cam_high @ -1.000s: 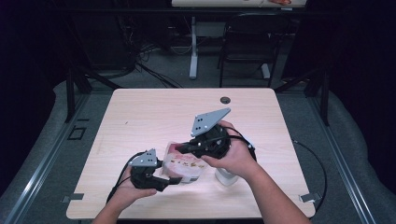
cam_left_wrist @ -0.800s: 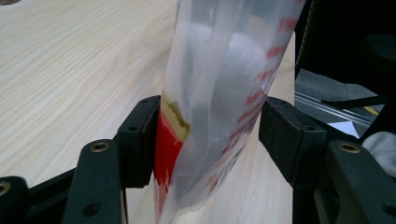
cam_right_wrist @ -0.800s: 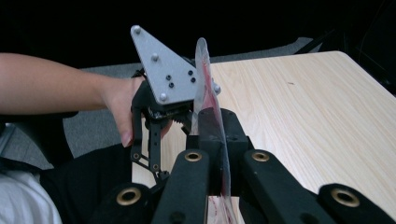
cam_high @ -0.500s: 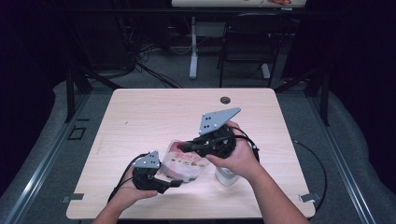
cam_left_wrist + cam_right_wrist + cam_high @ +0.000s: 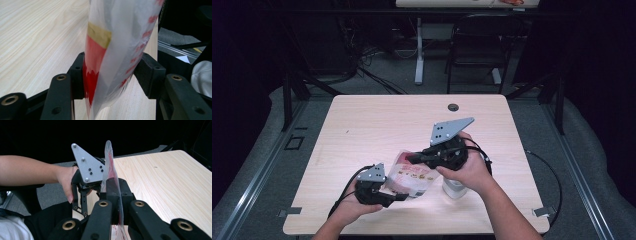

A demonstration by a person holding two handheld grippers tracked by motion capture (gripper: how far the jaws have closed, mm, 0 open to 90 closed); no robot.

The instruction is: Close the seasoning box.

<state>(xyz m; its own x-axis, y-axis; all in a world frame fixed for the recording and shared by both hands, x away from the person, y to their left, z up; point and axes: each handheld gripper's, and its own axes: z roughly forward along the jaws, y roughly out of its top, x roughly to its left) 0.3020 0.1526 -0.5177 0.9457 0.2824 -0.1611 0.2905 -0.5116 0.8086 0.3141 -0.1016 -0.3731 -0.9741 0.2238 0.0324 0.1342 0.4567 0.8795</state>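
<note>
A red-and-white plastic pouch [image 5: 412, 175] hangs over the table's front part, held between both grippers. My right gripper [image 5: 409, 157] is shut on the pouch's upper edge; in the right gripper view its jaws [image 5: 116, 192] pinch the thin pouch [image 5: 110, 162] edge-on. My left gripper [image 5: 399, 196] is at the pouch's lower left end. Its jaws have just been closing, and in the left gripper view both pads [image 5: 147, 72] touch the bulging pouch [image 5: 112, 50] between them. The left gripper [image 5: 86, 185] with its grey plate is also seen from the right gripper view.
The pale wooden table [image 5: 377, 125] has a dark round hole [image 5: 453, 107] near its far edge. A small white object [image 5: 454, 189] stands on the table under the right hand. A chair [image 5: 477, 45] and a table leg stand on the floor beyond.
The right gripper has shifted a little to the right with the pouch's top edge. The left gripper's jaws have come in against the pouch's lower end.
</note>
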